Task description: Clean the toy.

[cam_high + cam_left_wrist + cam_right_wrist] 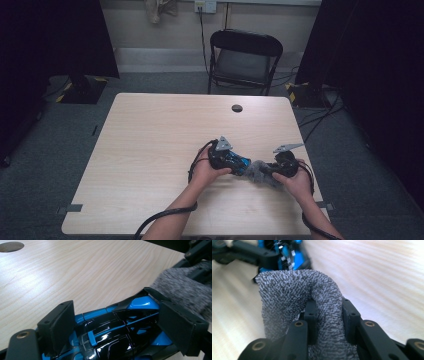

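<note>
Left gripper point(235, 164) jaws are clamping the glossy blue-and-black toy car point(117, 325) by its sides, near the front right of the light wooden desk point(150, 140). Car's long axis is lying roughly level, nose pointing at the right gripper point(266, 170), whose jaws are pinching a grey knitted cloth point(294, 305) against that end.

The toy car point(235, 162) is lying on the table point(160, 140), toward its near right part. The cloth point(259, 171) is sitting just right of the car, touching it. The chair point(243, 60) is standing beyond the table's far edge.
</note>
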`<move>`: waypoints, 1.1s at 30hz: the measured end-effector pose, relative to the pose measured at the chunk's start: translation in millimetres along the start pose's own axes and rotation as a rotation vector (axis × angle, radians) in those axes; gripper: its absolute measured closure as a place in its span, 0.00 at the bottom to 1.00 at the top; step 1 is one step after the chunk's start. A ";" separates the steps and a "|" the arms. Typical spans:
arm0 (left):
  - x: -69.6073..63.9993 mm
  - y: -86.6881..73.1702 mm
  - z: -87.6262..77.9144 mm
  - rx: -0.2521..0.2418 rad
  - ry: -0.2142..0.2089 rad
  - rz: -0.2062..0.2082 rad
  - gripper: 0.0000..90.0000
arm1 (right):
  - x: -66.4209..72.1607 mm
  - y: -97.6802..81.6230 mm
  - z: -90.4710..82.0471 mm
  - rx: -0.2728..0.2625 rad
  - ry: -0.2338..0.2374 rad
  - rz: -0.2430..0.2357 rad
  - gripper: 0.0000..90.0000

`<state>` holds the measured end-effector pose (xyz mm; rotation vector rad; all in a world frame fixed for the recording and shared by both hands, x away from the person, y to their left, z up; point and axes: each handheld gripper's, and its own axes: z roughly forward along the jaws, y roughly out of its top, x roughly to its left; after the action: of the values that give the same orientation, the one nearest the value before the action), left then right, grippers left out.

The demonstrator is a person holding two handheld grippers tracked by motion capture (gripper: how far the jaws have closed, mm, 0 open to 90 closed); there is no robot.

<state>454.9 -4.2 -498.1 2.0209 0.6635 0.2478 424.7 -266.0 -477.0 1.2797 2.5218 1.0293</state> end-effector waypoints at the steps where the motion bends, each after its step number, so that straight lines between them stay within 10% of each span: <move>1: 0.1 0.0 0.0 0.001 0.000 0.000 0.16 | -1.0 0.8 0.8 -0.005 -0.007 0.001 0.79; 13: 0.8 0.2 0.1 0.002 -0.008 0.003 0.16 | -14.3 15.9 5.9 -0.056 -0.182 0.096 0.79; 33: 6.3 14.4 -20.5 0.061 -0.016 0.013 0.22 | -15.6 29.2 -8.1 -0.129 -0.178 0.125 0.79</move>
<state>456.4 8.8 -475.8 2.0841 0.6549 0.2209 450.7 -270.1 -455.4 1.4377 2.2322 1.0331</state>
